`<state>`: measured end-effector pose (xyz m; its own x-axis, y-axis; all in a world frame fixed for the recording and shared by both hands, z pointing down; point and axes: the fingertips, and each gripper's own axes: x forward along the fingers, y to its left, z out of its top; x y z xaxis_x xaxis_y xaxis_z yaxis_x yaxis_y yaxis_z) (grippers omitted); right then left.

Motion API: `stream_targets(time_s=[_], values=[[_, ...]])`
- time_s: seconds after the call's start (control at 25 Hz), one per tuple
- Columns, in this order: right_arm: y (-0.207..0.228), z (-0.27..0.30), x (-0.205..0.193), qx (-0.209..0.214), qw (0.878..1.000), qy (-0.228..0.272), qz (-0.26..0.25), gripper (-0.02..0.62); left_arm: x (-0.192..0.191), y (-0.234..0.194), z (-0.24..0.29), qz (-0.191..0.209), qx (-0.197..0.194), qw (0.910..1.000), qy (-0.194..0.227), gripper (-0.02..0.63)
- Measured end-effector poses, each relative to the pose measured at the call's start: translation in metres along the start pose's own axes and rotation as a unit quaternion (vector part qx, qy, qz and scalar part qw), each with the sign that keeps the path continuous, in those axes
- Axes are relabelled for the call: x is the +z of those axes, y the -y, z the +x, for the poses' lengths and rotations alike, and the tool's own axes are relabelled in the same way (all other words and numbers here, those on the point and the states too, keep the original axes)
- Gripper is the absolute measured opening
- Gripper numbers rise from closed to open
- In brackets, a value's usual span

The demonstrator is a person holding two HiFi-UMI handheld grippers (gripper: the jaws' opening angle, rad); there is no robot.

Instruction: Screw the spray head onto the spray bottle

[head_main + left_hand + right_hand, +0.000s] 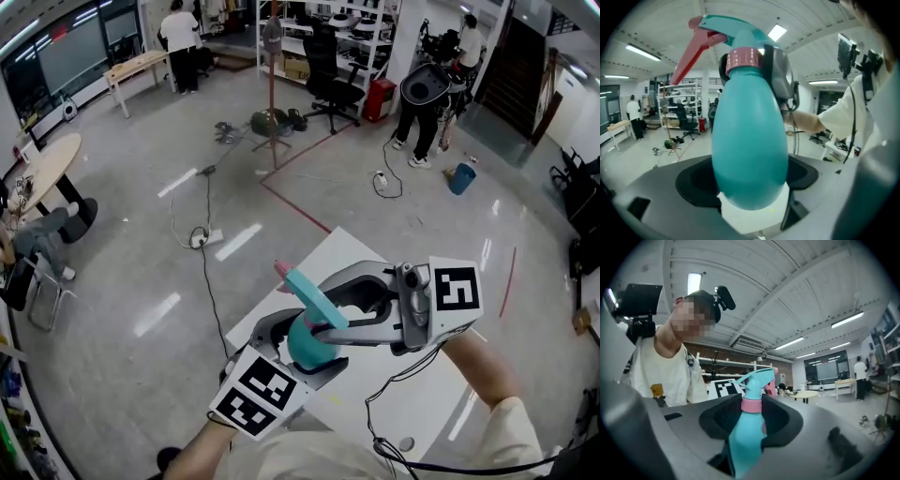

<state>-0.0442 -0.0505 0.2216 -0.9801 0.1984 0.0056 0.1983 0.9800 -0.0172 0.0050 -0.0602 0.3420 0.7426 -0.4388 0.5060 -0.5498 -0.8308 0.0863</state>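
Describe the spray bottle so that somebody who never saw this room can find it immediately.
Over the white table at the bottom of the head view, the left gripper and the right gripper meet. The spray bottle is held between them. Unlike the grey grippers, it is teal and egg-shaped, with a pink collar and pink trigger.

Teal spray bottle (750, 154), spray head (733, 30) atop

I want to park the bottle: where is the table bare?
Bare: the far corner of the white table, beyond the spray bottle, and the right side past the black cable. Crowded: the near middle under the left tool and right tool, by a small round object.
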Motion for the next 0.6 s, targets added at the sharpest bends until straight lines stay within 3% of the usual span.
stream_targets(time_s=[0.16, 0.28, 0.36, 0.52, 0.6], values=[[0.01, 0.011, -0.007, -0.098, 0.995, -0.009, -0.016, 0.13, -0.008, -0.022, -0.001, -0.011, 0.081, 0.9966, 0.004, 0.419], [0.012, 0.013, -0.014, -0.13, 0.991, -0.003, -0.015, 0.132, -0.014, -0.027, 0.0, -0.008, 0.102, 0.9948, 0.001, 0.419], [0.009, 0.008, -0.019, -0.123, 0.992, 0.005, -0.003, 0.133, -0.014, -0.021, 0.002, -0.008, 0.093, 0.9956, 0.007, 0.419], [-0.008, 0.007, -0.015, -0.074, 0.997, -0.001, 0.015, 0.221, -0.005, -0.004, 0.001, 0.012, 0.069, 0.9973, 0.022, 0.419], [-0.02, 0.008, -0.007, -0.05, 0.999, -0.001, 0.019, 0.232, 0.0, 0.001, -0.006, 0.028, 0.066, 0.9971, 0.024, 0.419]])
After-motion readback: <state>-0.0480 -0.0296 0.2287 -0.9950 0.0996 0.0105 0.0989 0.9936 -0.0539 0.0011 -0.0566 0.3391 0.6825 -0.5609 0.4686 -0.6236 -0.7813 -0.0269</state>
